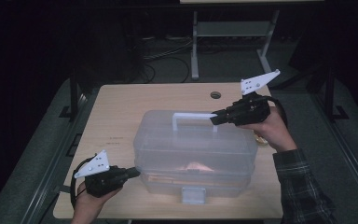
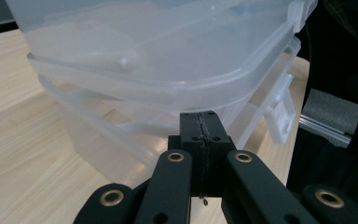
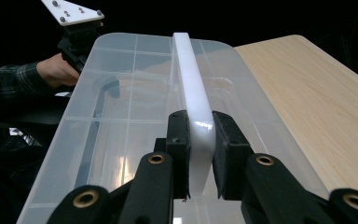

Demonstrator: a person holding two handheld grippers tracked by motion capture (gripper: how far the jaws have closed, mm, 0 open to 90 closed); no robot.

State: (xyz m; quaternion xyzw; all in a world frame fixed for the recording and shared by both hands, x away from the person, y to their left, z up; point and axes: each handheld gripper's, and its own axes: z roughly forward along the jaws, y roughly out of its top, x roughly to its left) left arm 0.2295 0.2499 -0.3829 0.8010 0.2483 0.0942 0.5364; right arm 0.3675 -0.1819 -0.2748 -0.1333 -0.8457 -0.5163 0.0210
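Note:
A clear plastic toolbox (image 1: 196,144) with a white handle (image 1: 193,116) stands in the middle of the wooden table (image 1: 121,107). My right gripper (image 1: 214,119) comes in from the right and is shut on the handle's right end; the right gripper view shows the handle (image 3: 191,74) pinched between both pads, gripper (image 3: 200,140). My left gripper (image 1: 136,172) lies low at the box's front left corner. In the left gripper view its jaws (image 2: 200,126) meet with nothing between them, their tip just under the rim of the lid (image 2: 144,56).
A white latch (image 1: 192,194) sits on the box's front wall. Something orange (image 1: 196,167) shows through the wall. A round cable hole (image 1: 215,95) is at the table's far edge. Metal desk legs (image 1: 195,46) stand beyond on the dark floor.

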